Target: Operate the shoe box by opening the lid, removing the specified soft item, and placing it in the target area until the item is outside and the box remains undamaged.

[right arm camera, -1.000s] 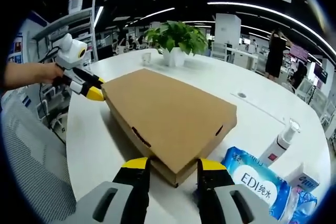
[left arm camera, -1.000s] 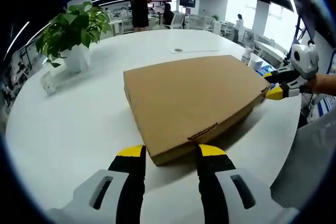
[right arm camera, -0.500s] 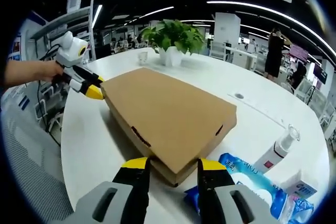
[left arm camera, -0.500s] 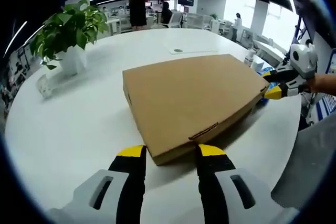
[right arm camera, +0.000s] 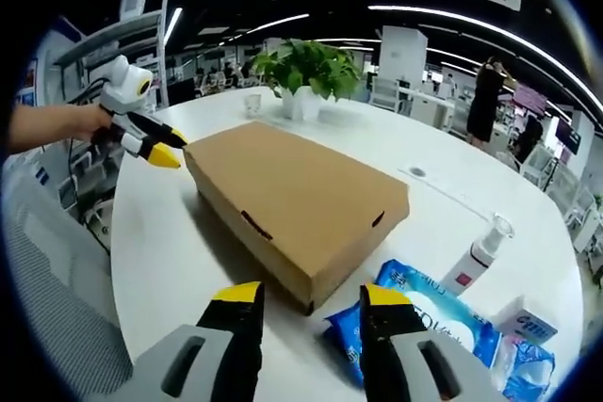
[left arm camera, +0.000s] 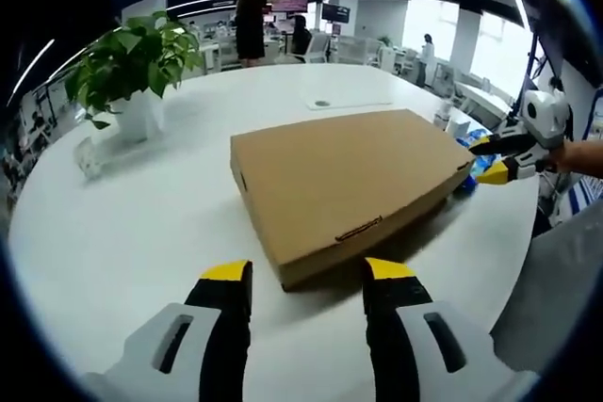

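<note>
Cardboard fills the middle of a round white table (left arm camera: 122, 233): the shoe box (left arm camera: 344, 181) lies flat with its lid closed, a slot and tab showing on its near edge; in the left gripper view the left gripper (left arm camera: 307, 275) hangs just short of the box's near corner, its yellow-tipped jaws spread apart with nothing between them; at the far right of that view the right gripper (left arm camera: 497, 159) sits just off the box's right corner, a hand behind it. In the right gripper view the same box (right arm camera: 292, 200) runs away from the near corner, and the right gripper (right arm camera: 309, 297) hovers just short of it, jaws likewise spread and empty; the left gripper (right arm camera: 155, 146) shows at the far left, near the box's far corner. A blue wipes pack (right arm camera: 429, 317) lies just right of the box, with a pump bottle (right arm camera: 476, 256) beyond it; a potted plant (right arm camera: 303, 72) in a white pot stands on the table's far side. Around the table stretches an open office with strip lights on a dark ceiling, desks, and people standing far off.
</note>
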The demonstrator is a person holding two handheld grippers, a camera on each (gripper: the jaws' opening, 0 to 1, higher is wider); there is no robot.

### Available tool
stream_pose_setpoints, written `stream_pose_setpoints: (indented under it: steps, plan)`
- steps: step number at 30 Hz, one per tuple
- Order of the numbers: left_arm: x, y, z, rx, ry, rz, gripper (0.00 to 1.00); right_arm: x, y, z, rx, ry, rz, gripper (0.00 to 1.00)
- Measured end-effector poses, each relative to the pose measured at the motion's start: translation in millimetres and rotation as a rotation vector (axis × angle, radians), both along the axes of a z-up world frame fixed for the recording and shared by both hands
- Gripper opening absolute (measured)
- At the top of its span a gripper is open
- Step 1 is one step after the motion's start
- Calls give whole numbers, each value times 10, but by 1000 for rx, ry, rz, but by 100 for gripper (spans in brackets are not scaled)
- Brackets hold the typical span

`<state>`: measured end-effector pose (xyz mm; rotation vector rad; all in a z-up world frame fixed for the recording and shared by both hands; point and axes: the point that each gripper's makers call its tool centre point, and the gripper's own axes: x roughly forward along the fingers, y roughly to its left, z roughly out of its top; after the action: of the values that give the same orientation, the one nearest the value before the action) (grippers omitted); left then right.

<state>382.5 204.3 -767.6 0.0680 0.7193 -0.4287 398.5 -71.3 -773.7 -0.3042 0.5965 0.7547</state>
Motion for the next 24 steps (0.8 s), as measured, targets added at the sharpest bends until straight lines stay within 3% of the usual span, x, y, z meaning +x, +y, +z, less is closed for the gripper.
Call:
stream_pose_setpoints:
  steps: [10, 24]
  plan:
    - [-259, -34, 174, -33, -33, -6, 53, -240, -311, 147, 0, -31, -47, 45]
    - [-597, -156, 463, -91, -90, 3, 64, -573, -824, 433, 66, -55, -225, 59]
